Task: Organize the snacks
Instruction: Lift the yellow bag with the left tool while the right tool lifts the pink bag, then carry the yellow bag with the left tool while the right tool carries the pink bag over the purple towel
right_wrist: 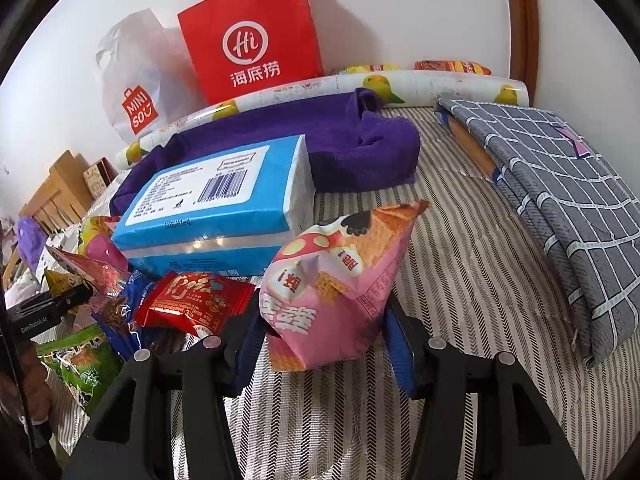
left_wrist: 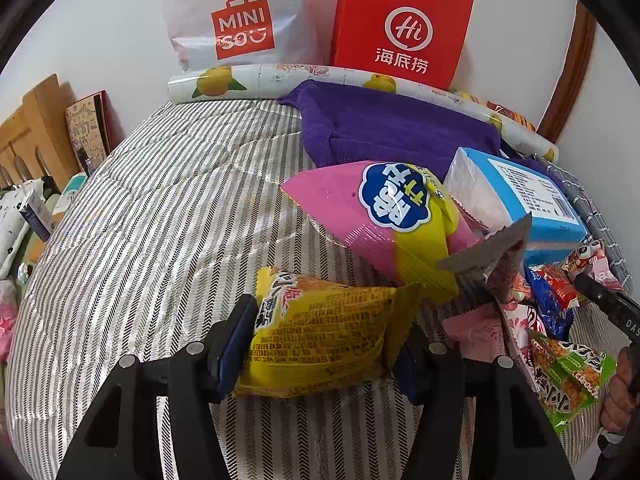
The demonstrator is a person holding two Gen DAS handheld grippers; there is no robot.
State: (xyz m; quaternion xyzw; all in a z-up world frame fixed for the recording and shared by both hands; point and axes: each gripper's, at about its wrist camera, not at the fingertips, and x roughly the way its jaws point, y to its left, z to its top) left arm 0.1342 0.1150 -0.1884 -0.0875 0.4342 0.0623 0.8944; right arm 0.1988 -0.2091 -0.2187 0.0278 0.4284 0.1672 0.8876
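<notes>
In the left wrist view my left gripper (left_wrist: 322,344) is shut on a yellow snack bag (left_wrist: 320,320), its blue pads pressing both ends just above the striped bedspread (left_wrist: 160,220). In the right wrist view my right gripper (right_wrist: 324,344) is shut on a crumpled pink snack bag (right_wrist: 332,280) with a mushroom picture, held upright between the pads. Beside it lies a pile of small packets: a red packet (right_wrist: 192,300), a green packet (right_wrist: 80,364) and several others. A big pink-and-yellow bag (left_wrist: 384,216) lies beyond the yellow one.
A blue tissue pack (right_wrist: 216,208) rests on a purple towel (right_wrist: 360,140). Behind stand a red paper bag (right_wrist: 252,36), a white plastic bag (left_wrist: 236,20) and a lemon-print roll (left_wrist: 240,84). A folded grey checked cloth (right_wrist: 560,184) lies right. A wooden headboard (left_wrist: 36,132) is left.
</notes>
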